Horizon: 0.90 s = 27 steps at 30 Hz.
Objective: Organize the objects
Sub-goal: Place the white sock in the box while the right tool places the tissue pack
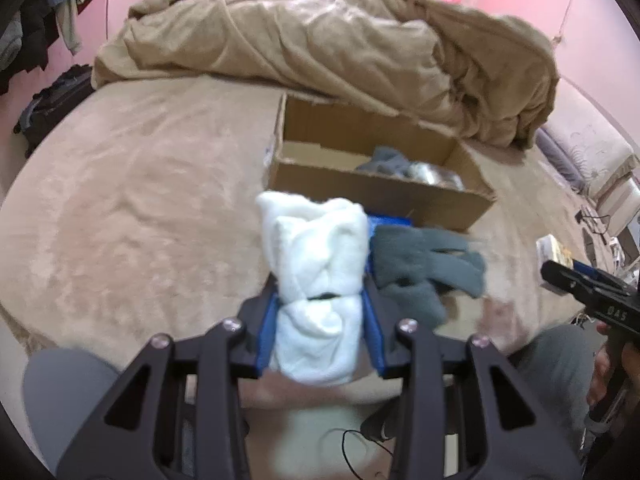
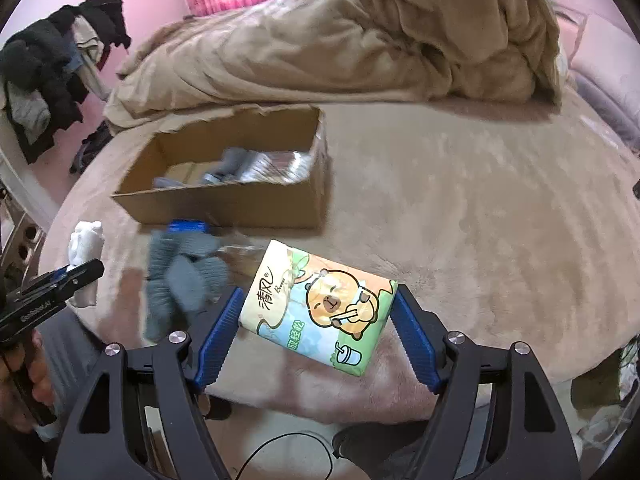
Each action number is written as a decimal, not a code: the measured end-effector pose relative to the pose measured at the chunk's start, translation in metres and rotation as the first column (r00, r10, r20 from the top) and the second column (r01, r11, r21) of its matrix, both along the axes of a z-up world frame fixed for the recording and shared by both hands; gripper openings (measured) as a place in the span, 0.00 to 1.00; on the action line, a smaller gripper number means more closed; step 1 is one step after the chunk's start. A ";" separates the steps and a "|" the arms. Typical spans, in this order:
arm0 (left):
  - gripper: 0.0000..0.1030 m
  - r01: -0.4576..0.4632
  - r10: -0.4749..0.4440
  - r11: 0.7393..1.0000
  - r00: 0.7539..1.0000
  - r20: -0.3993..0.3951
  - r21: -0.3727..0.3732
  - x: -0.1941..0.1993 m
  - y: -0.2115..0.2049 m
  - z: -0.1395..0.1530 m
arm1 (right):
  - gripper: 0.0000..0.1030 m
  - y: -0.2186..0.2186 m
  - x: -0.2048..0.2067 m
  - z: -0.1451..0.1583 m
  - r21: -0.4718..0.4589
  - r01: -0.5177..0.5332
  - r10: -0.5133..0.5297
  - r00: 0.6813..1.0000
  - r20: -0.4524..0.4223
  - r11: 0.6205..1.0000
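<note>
**Both tongs loaded over the bed**

Left tongs [image 1: 320,320] point fwd over the bed [image 1: 140,200], roughly level, aimed toward the cardboard box [image 1: 380,196]. Blue pads closed in on a white fluffy cloth roll [image 1: 316,276], gripping it on both sides; roll stands up betw. the fingers, soft, bunched, folded on itself w/ a dark gap at mid-height. From the right wrist cam the same roll sticks up above the left tongs at frame's left edge, w/ the person's hand [image 2: 24,376] on the handle below.

Right tongs [image 2: 316,336] angled down at the bed, jaws wide. A tissue pack [image 2: 320,304] sits betw. the pads, tilted; both pads look to be at its ends, though firm contact can't be told. Pack is cream/green w/ an orange cartoon animal and Chinese print.

Grey knit gloves [image 1: 424,268] lie crumpled on the bed just in front of the box, beside the white roll. A blue item [image 2: 188,226] peeks out behind them, against the box wall. Box is open-topped, holds grey fabric [image 2: 236,164] and sth shiny, blurred. Tan duvet [image 1: 320,52] heaped behind.
</note>
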<state>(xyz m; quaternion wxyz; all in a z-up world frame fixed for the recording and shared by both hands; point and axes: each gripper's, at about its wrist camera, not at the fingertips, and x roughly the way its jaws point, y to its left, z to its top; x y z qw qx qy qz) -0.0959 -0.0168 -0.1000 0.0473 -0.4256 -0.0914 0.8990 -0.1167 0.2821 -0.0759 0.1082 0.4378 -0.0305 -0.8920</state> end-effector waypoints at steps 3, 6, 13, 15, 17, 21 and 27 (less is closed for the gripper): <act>0.37 -0.002 0.002 1.000 1.000 -0.031 -0.002 0.017 -0.002 0.022 | 0.75 -0.008 0.011 0.019 -0.003 -0.021 0.020 0.999 -0.025 1.000; 0.37 -0.006 0.006 1.000 0.998 -0.057 -0.001 0.030 -0.008 0.042 | 0.75 -0.014 0.021 0.038 0.000 -0.040 0.040 0.997 -0.059 0.999; 0.37 0.000 0.001 1.000 0.992 -0.124 0.005 0.039 -0.014 0.085 | 0.75 -0.034 0.033 0.082 -0.004 -0.086 0.085 0.986 -0.145 0.996; 0.37 0.004 -0.002 1.000 0.991 -0.137 0.011 0.038 -0.015 0.093 | 0.75 -0.040 0.033 0.093 -0.008 -0.096 0.094 0.981 -0.169 0.995; 0.37 0.011 -0.008 1.000 0.989 -0.151 0.020 0.035 -0.015 0.101 | 0.75 -0.046 0.031 0.101 -0.018 -0.103 0.098 0.978 -0.186 0.994; 0.37 0.020 -0.015 0.999 0.986 -0.166 0.029 0.028 -0.016 0.108 | 0.75 -0.057 0.025 0.111 -0.014 -0.120 0.114 0.972 -0.207 0.993; 0.37 0.026 -0.021 0.999 0.985 -0.170 0.028 0.005 -0.019 0.108 | 0.75 -0.064 0.012 0.117 -0.019 -0.121 0.114 0.970 -0.216 0.992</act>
